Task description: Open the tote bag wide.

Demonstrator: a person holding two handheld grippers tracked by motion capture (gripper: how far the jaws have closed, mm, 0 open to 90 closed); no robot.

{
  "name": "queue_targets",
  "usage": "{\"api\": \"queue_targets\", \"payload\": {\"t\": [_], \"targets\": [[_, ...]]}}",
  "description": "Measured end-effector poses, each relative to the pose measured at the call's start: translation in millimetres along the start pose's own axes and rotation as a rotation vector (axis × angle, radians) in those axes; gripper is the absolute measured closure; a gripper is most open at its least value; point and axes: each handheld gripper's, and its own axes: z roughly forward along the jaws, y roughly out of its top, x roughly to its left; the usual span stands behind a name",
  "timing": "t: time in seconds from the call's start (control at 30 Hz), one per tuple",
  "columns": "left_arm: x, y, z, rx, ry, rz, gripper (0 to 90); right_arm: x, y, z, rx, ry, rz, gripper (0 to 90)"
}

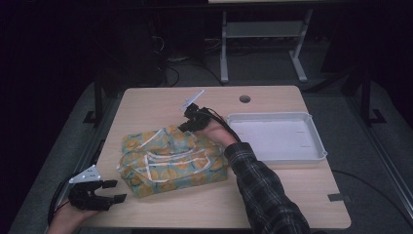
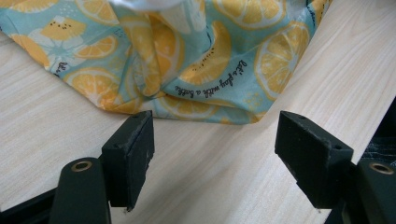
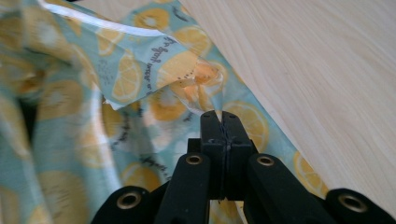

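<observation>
A light-blue cloth with a lemon-slice print (image 1: 170, 161) lies bunched on the left half of the wooden table (image 1: 146, 102). My right gripper (image 1: 187, 126) is at the cloth's far edge, a plaid-sleeved arm behind it. In the right gripper view the jaws (image 3: 219, 116) are pressed together, pinching a raised corner flap of the cloth (image 3: 154, 65). My left gripper (image 1: 115, 191) rests near the table's front-left corner, just short of the cloth. In the left gripper view its jaws (image 2: 215, 135) stand wide apart with bare wood between them, the cloth's edge (image 2: 196, 60) just beyond the tips.
A white rectangular tray (image 1: 311, 122) sits on the right half of the table. A round cable hole (image 1: 245, 99) is near the far edge. Bare wood runs along the front edge and the far left. Desk legs and cables stand on the floor behind.
</observation>
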Motion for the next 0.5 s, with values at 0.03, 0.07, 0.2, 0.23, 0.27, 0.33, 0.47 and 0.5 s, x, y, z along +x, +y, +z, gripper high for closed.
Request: {"api": "queue_targets", "payload": {"t": [0.03,0.07,0.2,0.23,0.27,0.33,0.47,0.5], "targets": [[0.2,-0.3,0.2,-0.001,-0.001,-0.002,27.9,-1.7,-1.2,3.3,0.007,0.001,0.016,88.8],[0.5,-0.6,0.5,-0.004,-0.001,-0.003,27.8,-4.0,-2.6,6.8,0.016,-0.004,0.018,88.8],[1.3,-1.0,0.6,-0.001,-0.002,0.0,27.6,-10.7,-7.3,20.7,0.047,-0.007,0.037,88.7],[1.1,-1.0,0.6,-0.003,-0.003,0.0,27.6,-11.7,-8.1,23.7,0.055,-0.01,0.042,88.7],[1.0,-1.0,0.6,-0.004,-0.003,0.0,27.6,-12.2,-8.6,26.5,0.062,-0.006,0.051,88.7],[1.0,-1.0,0.7,-0.005,-0.004,-0.001,27.6,-13.3,-9.7,31.6,0.07,-0.003,0.05,88.7],[1.7,-1.2,0.7,0.004,-0.004,0.004,27.6,-13.7,-10.8,40.0,0.087,-0.007,0.049,88.4],[1.8,-1.1,0.7,0.007,-0.004,0.005,27.6,-13.5,-11.3,41.6,0.096,-0.014,0.047,88.2]]}}
